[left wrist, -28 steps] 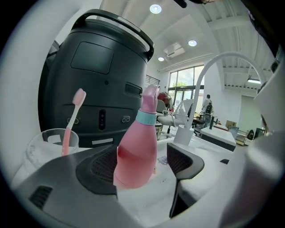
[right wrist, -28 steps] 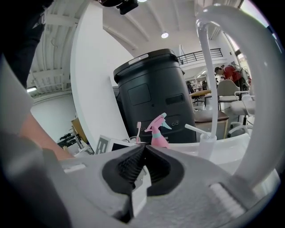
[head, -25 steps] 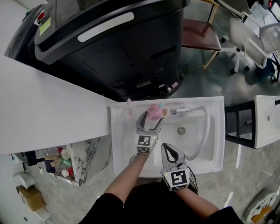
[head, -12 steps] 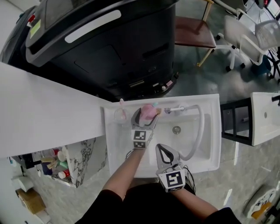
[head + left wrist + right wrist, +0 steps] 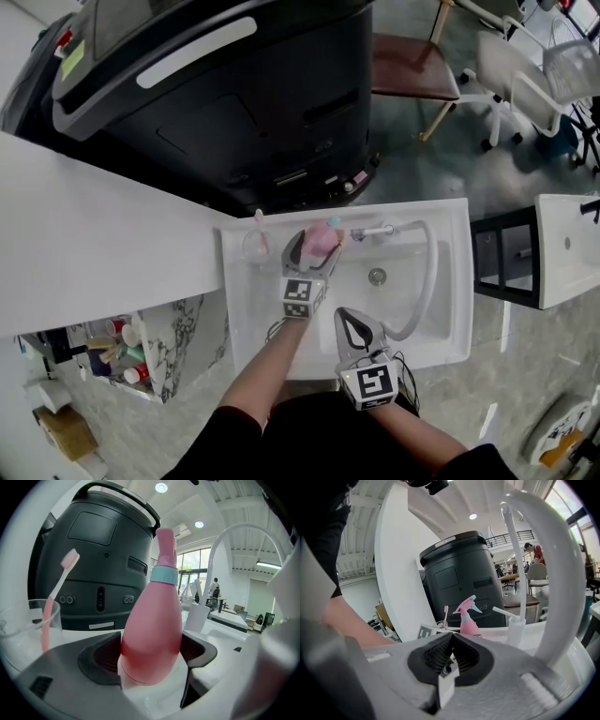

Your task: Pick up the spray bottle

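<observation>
Along the left gripper: jaws at full spread, just now opening, set either side of the pink spray bottle, not clamped on it. Upright there on the back rim of the white sink, just right of a clear tumbler with a pink toothbrush in it. Along the right gripper: jaws closed tip to tip, nothing held, low over the basin, well apart from the bottle.

Only in the right gripper view: the bottle's trigger head in profile, teal at the nozzle tip. Only in the head view: the drain and a cluster of small containers below the white counter. In all three: the white faucet hose arching over the basin, and the black machine behind the sink.

By count: two grippers, one spray bottle, one tumbler, one toothbrush, one drain, one hose.
</observation>
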The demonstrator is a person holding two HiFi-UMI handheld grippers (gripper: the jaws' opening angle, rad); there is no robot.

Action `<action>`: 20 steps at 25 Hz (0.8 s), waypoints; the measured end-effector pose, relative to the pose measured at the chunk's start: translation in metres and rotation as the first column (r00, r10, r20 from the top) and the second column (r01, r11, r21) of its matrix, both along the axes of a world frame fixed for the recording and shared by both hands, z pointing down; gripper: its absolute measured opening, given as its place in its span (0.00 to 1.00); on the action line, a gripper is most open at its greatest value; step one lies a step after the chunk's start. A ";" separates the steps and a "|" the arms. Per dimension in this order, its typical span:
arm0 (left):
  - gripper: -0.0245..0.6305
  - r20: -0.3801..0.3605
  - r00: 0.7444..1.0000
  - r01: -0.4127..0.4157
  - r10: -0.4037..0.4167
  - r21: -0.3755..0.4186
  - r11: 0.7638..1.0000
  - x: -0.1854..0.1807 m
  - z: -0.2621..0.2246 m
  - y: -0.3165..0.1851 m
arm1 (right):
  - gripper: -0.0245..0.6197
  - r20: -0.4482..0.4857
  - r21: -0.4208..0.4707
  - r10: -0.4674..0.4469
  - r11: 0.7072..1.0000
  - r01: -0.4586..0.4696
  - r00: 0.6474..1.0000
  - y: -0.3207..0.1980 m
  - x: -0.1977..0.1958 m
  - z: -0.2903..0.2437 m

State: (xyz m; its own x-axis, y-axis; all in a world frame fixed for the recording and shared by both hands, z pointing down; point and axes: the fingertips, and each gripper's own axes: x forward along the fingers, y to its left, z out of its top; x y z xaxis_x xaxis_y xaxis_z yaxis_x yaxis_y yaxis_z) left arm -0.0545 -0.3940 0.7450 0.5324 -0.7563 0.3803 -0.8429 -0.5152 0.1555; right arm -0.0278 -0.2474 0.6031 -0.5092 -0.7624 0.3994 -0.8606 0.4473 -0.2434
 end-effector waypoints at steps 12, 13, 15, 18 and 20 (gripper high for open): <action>0.63 0.008 1.000 0.018 -0.019 0.030 0.999 -0.024 -0.027 0.041 | 0.04 -0.022 0.003 0.006 1.000 -0.006 1.000 0.015 -0.002 0.003; 0.63 0.012 1.000 0.019 -0.019 0.033 0.999 -0.026 -0.029 0.047 | 0.04 -0.023 0.002 0.008 1.000 -0.008 1.000 0.018 -0.003 0.004; 0.63 0.016 1.000 0.024 -0.025 0.036 0.999 -0.032 -0.035 0.060 | 0.04 -0.026 0.000 0.010 1.000 -0.010 1.000 0.026 -0.003 0.005; 0.63 -0.008 0.999 0.045 -0.045 0.029 0.999 -0.041 -0.050 0.084 | 0.04 -0.032 0.006 0.014 1.000 -0.014 0.999 0.040 -0.005 0.003; 0.63 -0.021 0.998 0.064 -0.064 0.026 0.998 -0.049 -0.058 0.103 | 0.04 -0.030 0.006 0.025 1.000 -0.024 0.999 0.050 -0.004 0.001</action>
State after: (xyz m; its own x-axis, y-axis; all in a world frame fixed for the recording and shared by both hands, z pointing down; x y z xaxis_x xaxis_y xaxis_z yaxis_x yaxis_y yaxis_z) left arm -0.1030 -0.2913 0.6867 0.4900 -0.7986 0.3495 -0.8711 -0.4644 0.1601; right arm -0.0320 -0.1975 0.6040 -0.4780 -0.7769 0.4097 -0.8783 0.4273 -0.2143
